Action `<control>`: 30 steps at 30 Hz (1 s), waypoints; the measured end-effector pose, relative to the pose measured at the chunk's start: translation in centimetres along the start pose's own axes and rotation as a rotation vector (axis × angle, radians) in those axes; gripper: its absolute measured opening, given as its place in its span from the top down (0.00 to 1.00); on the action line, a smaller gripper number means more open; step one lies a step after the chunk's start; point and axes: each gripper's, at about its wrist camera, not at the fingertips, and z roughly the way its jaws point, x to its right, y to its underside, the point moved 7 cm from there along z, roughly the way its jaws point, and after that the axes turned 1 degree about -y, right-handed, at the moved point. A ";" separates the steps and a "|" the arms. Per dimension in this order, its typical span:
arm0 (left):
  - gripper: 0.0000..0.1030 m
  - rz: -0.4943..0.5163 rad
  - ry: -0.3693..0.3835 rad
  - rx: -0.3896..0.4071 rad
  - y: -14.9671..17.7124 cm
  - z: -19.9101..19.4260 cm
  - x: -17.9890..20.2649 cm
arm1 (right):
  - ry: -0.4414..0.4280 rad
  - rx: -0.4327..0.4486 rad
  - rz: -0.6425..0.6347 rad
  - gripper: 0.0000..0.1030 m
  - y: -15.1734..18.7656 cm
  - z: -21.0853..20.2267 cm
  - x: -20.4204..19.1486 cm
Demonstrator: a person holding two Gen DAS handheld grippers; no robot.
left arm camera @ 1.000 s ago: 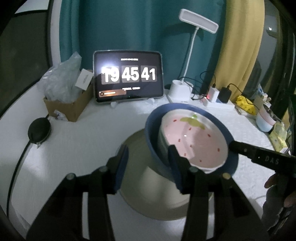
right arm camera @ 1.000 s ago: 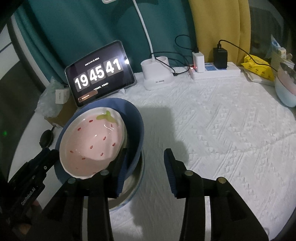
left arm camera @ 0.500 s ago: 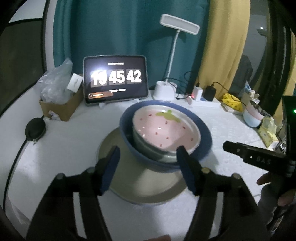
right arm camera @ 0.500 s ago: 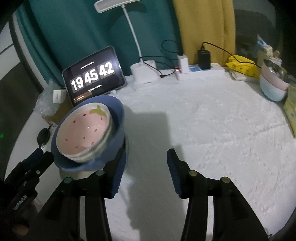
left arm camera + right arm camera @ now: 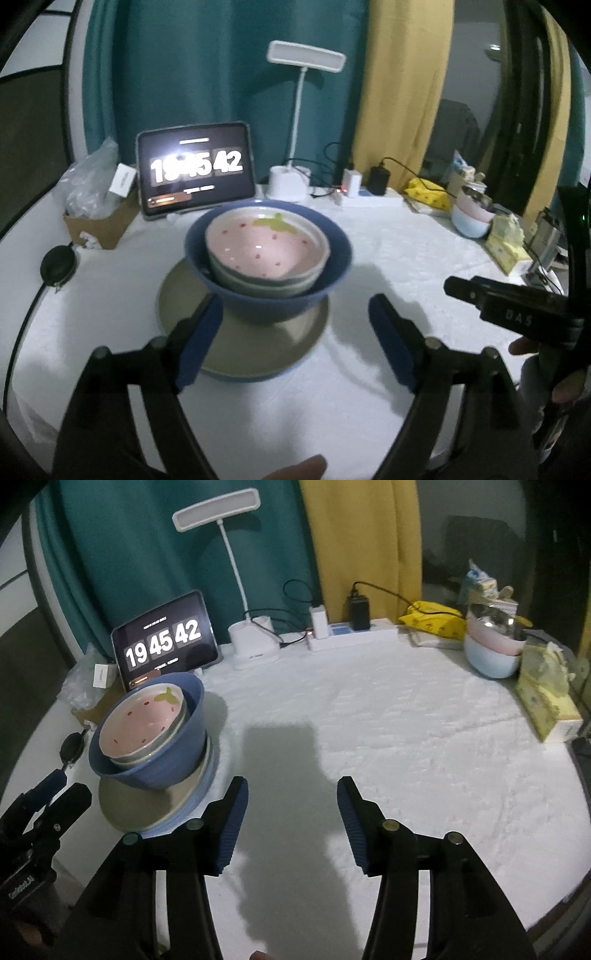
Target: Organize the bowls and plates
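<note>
A pink strawberry bowl [image 5: 264, 247] sits nested on a grey bowl inside a blue bowl [image 5: 269, 302], which stands on a beige plate [image 5: 184, 295] on the white table. The stack also shows in the right wrist view, with the blue bowl [image 5: 166, 760] at the left. My left gripper [image 5: 295, 321] is open and empty, just in front of the stack. My right gripper [image 5: 291, 805] is open and empty over bare cloth, to the right of the stack.
A tablet clock [image 5: 195, 170], a desk lamp [image 5: 291, 177] and a power strip [image 5: 351, 635] stand at the back. A cardboard box with a plastic bag [image 5: 99, 206] is back left. Stacked pastel bowls [image 5: 493, 646] and a tissue box [image 5: 546, 705] are at the right.
Both grippers have let go of the bowl stack and pulled back from it. The tilted bowls have settled level on the beige plate. Both sets of jaws stand wider.
</note>
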 end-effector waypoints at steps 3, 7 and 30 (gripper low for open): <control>0.15 0.015 0.024 0.009 0.2 -0.7 1.3 | 0.011 0.018 0.003 0.48 0.2 -1.1 0.7; 0.13 0.036 0.035 0.026 0.3 -1.8 2.5 | 0.031 0.048 0.004 0.48 0.5 -2.8 1.7; 0.12 0.115 0.037 0.285 -2.2 -11.9 7.2 | 0.083 0.291 -0.063 0.48 0.2 -14.4 2.7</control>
